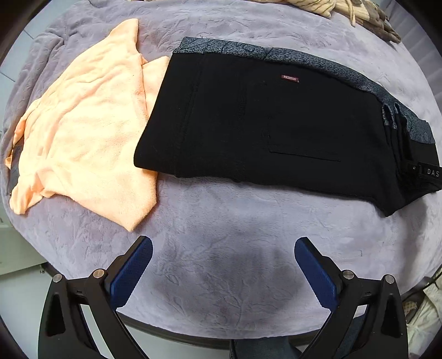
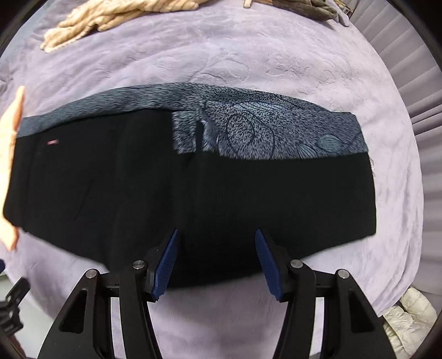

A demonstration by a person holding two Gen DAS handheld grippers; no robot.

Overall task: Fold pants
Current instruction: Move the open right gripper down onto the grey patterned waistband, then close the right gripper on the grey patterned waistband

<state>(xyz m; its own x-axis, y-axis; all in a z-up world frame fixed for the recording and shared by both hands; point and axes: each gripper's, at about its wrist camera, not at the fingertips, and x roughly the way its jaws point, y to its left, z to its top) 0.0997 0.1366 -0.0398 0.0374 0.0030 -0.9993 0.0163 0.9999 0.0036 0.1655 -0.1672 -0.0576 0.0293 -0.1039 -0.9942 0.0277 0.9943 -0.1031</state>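
Black pants lie folded flat on a lilac plush cover, with a grey-blue patterned lining strip showing along their far edge. My left gripper hangs open over bare cover, nearer than the pants' front edge, nothing between its blue pads. In the right wrist view the same pants fill the middle. My right gripper points down over their near edge. Its jaws stand apart, with black cloth below them; no pad presses on the fabric.
A peach towel lies crumpled left of the pants, touching their left end. Beige and brown garments are heaped at the far edge of the cover. A white padded item sits off the right edge, below.
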